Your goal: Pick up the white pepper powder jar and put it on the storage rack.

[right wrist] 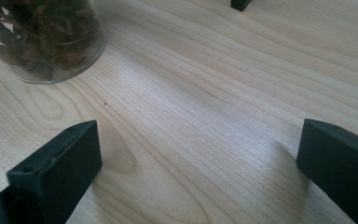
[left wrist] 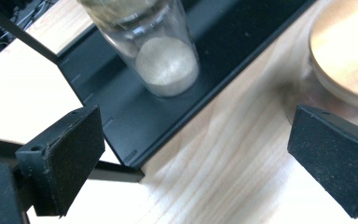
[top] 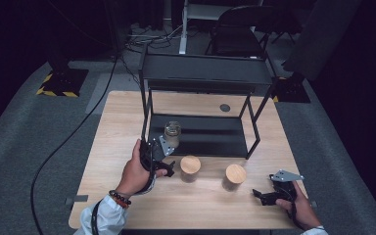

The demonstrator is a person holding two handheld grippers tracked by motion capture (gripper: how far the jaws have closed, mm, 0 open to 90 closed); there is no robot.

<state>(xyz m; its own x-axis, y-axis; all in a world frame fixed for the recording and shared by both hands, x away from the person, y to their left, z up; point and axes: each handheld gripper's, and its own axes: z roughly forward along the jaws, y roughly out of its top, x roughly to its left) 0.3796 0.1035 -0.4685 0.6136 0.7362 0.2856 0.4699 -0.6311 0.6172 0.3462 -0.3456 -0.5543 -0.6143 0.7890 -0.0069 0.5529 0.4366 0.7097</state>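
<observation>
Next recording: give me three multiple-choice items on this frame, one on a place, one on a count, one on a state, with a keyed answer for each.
1. Where does the clear glass jar stand?
A. on the black rack's lower shelf
B. on the rack's top shelf
C. on the floor

2. How many wooden-lidded jars stand on the table in front of the rack?
A. one
B. two
C. four

3. How are the left gripper jaws?
A. shut on a lid
B. shut on the glass jar
C. open, holding nothing

Answers: 1 A, its base rests on the dark lower shelf. 2 B, two round lids show. 3 C, the pads stand apart over bare wood.
</observation>
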